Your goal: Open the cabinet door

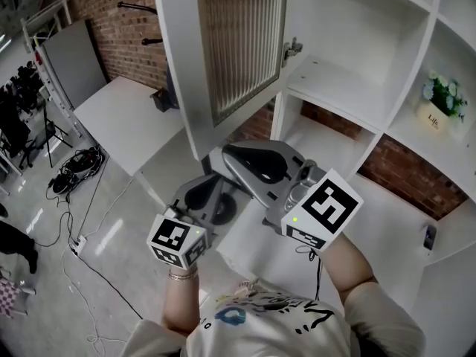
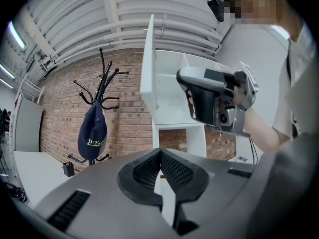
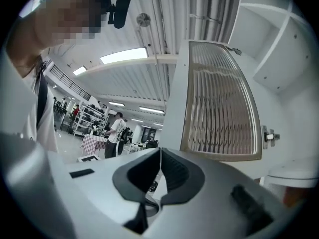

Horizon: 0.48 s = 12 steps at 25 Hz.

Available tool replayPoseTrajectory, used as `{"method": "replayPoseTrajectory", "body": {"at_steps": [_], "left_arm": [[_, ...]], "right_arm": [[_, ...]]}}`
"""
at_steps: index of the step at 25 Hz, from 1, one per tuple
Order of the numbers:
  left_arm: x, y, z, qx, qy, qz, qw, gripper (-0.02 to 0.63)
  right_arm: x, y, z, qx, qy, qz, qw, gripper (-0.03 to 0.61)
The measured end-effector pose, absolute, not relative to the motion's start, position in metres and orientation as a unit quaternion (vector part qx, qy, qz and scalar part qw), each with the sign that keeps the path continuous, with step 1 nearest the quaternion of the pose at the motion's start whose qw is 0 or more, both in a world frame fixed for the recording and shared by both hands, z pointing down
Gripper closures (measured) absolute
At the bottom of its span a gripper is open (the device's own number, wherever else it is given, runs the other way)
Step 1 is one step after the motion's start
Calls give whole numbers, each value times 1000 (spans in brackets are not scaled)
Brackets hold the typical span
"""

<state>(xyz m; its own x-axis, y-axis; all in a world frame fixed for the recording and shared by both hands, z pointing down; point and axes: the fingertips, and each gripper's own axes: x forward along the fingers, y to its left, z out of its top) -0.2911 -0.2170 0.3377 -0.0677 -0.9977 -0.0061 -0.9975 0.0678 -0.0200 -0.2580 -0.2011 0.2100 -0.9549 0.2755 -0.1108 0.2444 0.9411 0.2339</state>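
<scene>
Head view shows the cabinet door (image 1: 181,73) swung out from the white cabinet (image 1: 349,73), its ribbed glass panel (image 1: 242,43) facing the open shelves. Both tools sit just below the door's lower edge and neither one grips it. The right hand-held gripper (image 3: 161,152) is clenched, its jaws meeting tip to tip with nothing between them. In the right gripper view the door frame rises just behind those tips and the glass panel stands to their right. Whether the tips touch the frame is unclear. The left hand-held gripper (image 2: 160,152) is also clenched on nothing. In its view the door stands edge-on ahead and above, with the right tool beside it.

A small pot of flowers (image 1: 445,99) stands in a compartment at the right of the cabinet. A white counter (image 1: 123,114) lies along the brick wall (image 1: 111,6) left of the door. A coat rack (image 2: 102,83) with a dark cap (image 2: 92,138) stands against the bricks. Cables (image 1: 74,169) lie coiled on the pale floor (image 1: 111,229).
</scene>
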Motion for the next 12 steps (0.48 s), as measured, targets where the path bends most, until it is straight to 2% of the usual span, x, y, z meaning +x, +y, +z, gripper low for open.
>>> {"method": "replayPoseTrajectory", "body": {"at_steps": [12], "left_arm": [[-296, -211, 342, -674, 738, -7, 4, 600]], "right_arm": [[-262, -214, 225, 136, 986, 75, 64, 549]]}}
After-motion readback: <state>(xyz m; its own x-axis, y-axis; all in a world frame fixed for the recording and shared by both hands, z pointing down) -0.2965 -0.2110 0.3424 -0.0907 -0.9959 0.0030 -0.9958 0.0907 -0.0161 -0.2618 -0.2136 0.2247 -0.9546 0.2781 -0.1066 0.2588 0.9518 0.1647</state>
